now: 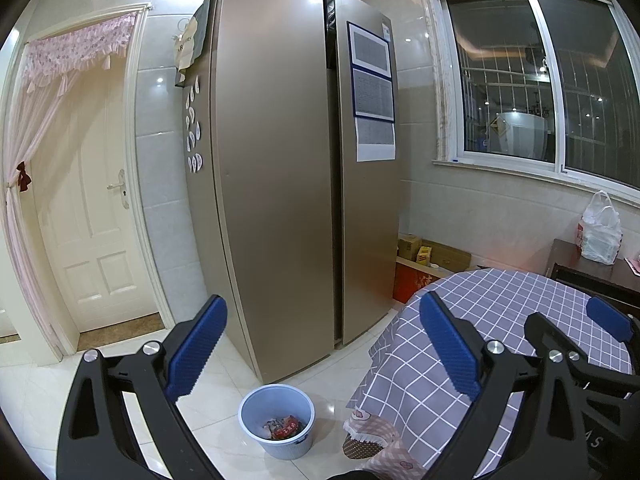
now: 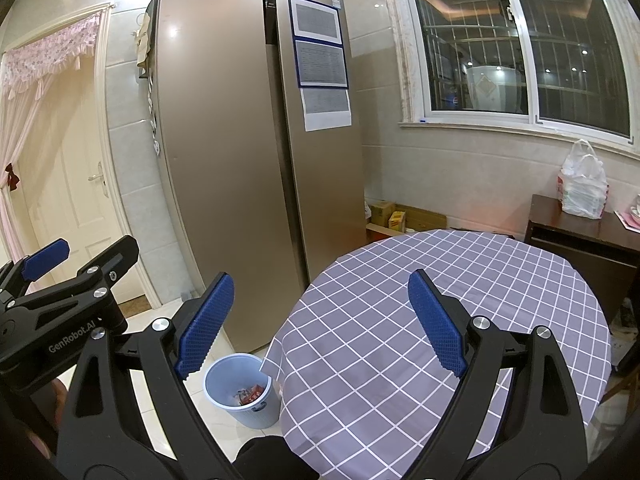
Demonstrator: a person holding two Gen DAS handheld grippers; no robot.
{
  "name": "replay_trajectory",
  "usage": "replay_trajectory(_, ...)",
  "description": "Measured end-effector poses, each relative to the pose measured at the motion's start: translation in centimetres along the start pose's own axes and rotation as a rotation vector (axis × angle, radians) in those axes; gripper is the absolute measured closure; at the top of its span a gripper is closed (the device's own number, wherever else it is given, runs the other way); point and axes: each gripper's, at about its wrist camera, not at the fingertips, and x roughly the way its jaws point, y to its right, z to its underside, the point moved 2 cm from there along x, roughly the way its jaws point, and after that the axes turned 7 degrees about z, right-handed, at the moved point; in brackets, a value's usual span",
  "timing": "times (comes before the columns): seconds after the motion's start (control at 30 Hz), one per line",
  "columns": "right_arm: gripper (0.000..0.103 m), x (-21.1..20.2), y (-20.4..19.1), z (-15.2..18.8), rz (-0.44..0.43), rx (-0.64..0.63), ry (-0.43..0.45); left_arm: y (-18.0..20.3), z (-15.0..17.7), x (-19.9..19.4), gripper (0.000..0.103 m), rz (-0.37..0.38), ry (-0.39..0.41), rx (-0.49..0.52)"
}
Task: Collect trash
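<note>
Both grippers, left (image 1: 322, 346) and right (image 2: 320, 322), gape wide and empty; the bin (image 1: 277, 420) with wrappers (image 1: 282, 427) stands on the floor below between them, beside the table (image 2: 420, 320)

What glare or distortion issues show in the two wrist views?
Left wrist view: strong fisheye bowing of the fridge, dark corner vignette, ceiling-light specks on the wall tiles, room reflections in the night window. Right wrist view: same bowing, a bright hotspot on the fridge door, window mirroring indoor lights. Both sharp, no motion blur.
</note>
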Motion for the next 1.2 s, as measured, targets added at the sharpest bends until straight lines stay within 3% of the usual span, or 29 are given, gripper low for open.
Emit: replay_trajectory(1.2,0.016,-0.41,-0.29,0.35,0.018,-0.011,0.014,-0.91,0.0,-0.18,0.008,0.0,-0.001,0.003)
